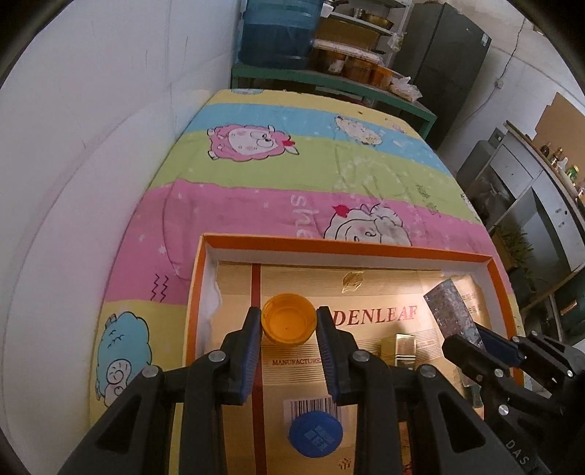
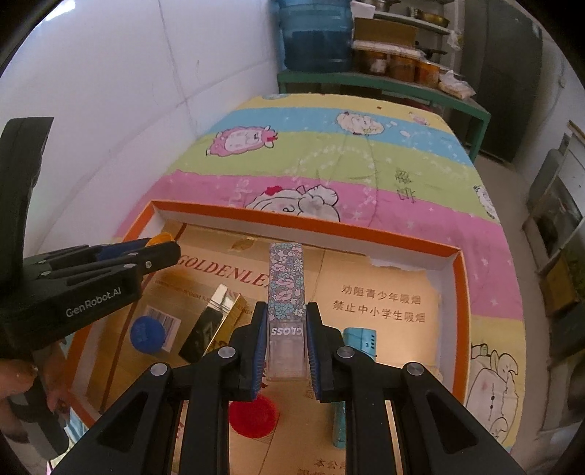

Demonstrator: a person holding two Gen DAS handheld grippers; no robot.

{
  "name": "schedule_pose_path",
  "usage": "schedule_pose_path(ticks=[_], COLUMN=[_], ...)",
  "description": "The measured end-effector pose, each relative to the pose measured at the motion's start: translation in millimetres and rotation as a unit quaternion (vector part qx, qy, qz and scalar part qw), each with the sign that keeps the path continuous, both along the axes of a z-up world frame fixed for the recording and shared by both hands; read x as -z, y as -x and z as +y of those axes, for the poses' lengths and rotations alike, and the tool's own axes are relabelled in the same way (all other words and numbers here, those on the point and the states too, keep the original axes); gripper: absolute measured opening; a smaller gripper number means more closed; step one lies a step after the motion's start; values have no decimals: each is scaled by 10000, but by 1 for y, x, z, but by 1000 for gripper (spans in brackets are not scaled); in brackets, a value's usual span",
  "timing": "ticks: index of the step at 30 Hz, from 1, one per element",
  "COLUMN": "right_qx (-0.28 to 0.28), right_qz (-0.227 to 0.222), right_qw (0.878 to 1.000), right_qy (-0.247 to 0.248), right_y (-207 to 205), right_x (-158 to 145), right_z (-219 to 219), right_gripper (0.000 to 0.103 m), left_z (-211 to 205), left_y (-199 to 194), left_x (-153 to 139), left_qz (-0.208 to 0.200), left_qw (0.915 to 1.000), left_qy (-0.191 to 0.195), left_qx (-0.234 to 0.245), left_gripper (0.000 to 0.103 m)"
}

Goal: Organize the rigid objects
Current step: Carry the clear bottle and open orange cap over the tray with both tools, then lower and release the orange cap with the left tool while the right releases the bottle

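Observation:
My left gripper (image 1: 289, 323) is shut on an orange bottle cap (image 1: 289, 324), held open side up over the orange-rimmed box (image 1: 343, 245). My right gripper (image 2: 285, 329) is shut on a floral lip gloss tube (image 2: 285, 277) with a clear base, also above the box (image 2: 303, 223). In the left wrist view the gloss tube (image 1: 451, 310) and the right gripper (image 1: 486, 341) show at the right. On the gold cardboard floor lie a blue cap (image 1: 316, 438), a gold box (image 2: 212, 321), a red cap (image 2: 254, 416) and a teal lighter (image 2: 356, 343). The left gripper (image 2: 161, 248) reaches in from the left.
The box sits on a striped cartoon-sheep bedsheet (image 1: 274, 160) against a white wall (image 1: 109, 128). Beyond the far end stand a green shelf (image 1: 329, 80) with jars and a blue water jug (image 1: 278, 33). A hand (image 2: 22, 383) holds the left gripper's handle.

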State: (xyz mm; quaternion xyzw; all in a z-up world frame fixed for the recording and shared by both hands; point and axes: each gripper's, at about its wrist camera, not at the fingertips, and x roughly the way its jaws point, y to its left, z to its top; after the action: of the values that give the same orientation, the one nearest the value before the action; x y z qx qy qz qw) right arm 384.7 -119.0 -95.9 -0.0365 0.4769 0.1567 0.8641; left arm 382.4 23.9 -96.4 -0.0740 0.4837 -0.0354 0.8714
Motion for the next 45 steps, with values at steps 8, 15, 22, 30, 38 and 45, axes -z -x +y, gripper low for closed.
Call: schedule_pose_path(ticks=[8,15,22,30,38,45], right_qx=[-42,-37,7,86,154,283], right_qz=[151,286,316,271,170,78], right_qw=[9999,9995,9995,9995,9994,9991], right_qy=[66,82,-98,-169,-240,-316], right_y=[-5,-9,-10,-8,0,10], right_x=[10,20,20,17,9,2], right_z=[3,5,3,1,-3,-8], right_gripper=[20,20,21,22,22,24], left_z=[-1,-3,-1,0,-6,-6], left_y=[-2,-1,1,6,15,33], left_x=[10,12,13,11,-2,-21], left_qz=[83,43,-53,-141,-372,-760], left_qw=[10000,10000,9999,9998,9992,9969], left_qy=[-7,-49,-31,92,-32,-176], left_qx=[11,56,98,78,111,91], left_gripper=[31,31,32,35,35,35])
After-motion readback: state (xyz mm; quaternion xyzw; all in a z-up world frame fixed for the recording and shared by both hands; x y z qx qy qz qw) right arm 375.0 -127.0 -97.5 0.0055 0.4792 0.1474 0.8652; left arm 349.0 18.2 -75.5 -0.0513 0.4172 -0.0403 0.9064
